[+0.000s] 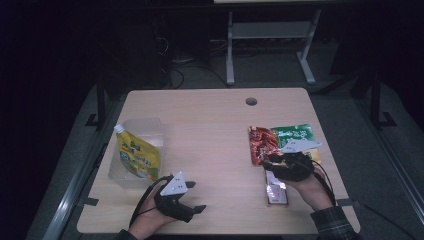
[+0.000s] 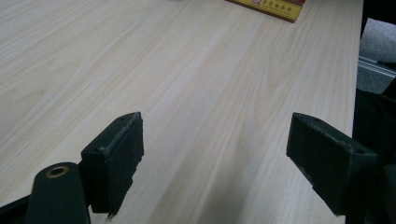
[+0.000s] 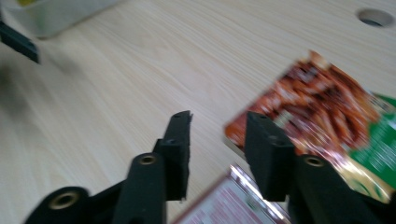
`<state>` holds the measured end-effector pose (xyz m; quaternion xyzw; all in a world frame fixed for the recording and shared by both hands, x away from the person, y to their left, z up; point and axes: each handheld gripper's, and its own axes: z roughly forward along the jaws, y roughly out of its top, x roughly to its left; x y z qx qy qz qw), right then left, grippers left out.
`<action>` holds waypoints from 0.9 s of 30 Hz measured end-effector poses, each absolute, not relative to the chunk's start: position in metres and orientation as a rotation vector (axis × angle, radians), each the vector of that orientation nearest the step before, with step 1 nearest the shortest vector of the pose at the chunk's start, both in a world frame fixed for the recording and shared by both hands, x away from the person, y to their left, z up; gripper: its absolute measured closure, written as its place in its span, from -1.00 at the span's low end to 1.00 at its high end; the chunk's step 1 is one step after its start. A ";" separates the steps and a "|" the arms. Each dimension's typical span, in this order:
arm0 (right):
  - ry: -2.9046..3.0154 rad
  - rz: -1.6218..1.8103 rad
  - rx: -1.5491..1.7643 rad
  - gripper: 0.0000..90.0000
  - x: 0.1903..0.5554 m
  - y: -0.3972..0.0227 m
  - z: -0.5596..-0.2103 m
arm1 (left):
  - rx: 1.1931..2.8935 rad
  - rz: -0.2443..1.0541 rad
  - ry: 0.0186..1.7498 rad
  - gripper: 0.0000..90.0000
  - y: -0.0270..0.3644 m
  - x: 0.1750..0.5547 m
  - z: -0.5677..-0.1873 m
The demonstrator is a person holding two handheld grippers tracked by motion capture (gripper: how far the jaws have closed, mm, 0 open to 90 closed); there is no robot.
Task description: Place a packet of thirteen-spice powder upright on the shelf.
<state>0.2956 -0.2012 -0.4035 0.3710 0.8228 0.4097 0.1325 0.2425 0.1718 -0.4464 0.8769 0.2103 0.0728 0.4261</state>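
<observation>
**Right gripper over the snack packets, left gripper idle**

High view. Landmark: clear plastic bin (image 1: 150,131) at the table's (image 1: 210,130) left side, holding a yellow spouted pouch (image 1: 136,152) leaned upright. Left gripper (image 1: 196,197) sits just in front of the bin, near the table's near edge, jaws spread on nothing. Well to the right of the bin: red snack packet (image 1: 261,142), green packet (image 1: 295,132) touching it on the far side from the bin, and a small boxed item (image 1: 276,192) nearer the person. Right gripper (image 1: 267,161) hangs over the red packet's near end.

Left gripper view. Jaws wide apart above bare wood; a yellow-edged box corner (image 2: 268,7) shows far ahead.

Right gripper view. Blurred. Right gripper (image 3: 218,140) jaws partly spread, holding nothing, the red packet's (image 3: 317,107) corner just behind one jaw; bin (image 3: 60,16) far off.

Handling, as judgement: the packet looks light, crinkly, slippery foil; best taken at a sealed edge or corner. Wide bare table lies between packets and bin, so carrying room is good.
</observation>
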 end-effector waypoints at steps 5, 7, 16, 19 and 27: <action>2.339 1.110 1.156 0.79 0.292 -0.224 -0.412 | 2.196 0.175 0.508 -0.59 0.168 0.245 -0.446; 2.330 1.093 1.184 0.90 0.292 -0.230 -0.414 | 2.198 0.167 0.503 -0.59 0.166 0.247 -0.446; 2.362 0.955 1.318 1.00 0.295 -0.252 -0.443 | 2.190 0.151 0.485 -0.59 0.160 0.255 -0.446; 2.382 0.944 1.340 1.00 0.296 -0.253 -0.449 | 2.193 0.153 0.479 -0.58 0.159 0.257 -0.447; 2.437 0.914 1.373 1.00 0.297 -0.249 -0.457 | 2.202 0.154 0.479 -0.58 0.156 0.258 -0.448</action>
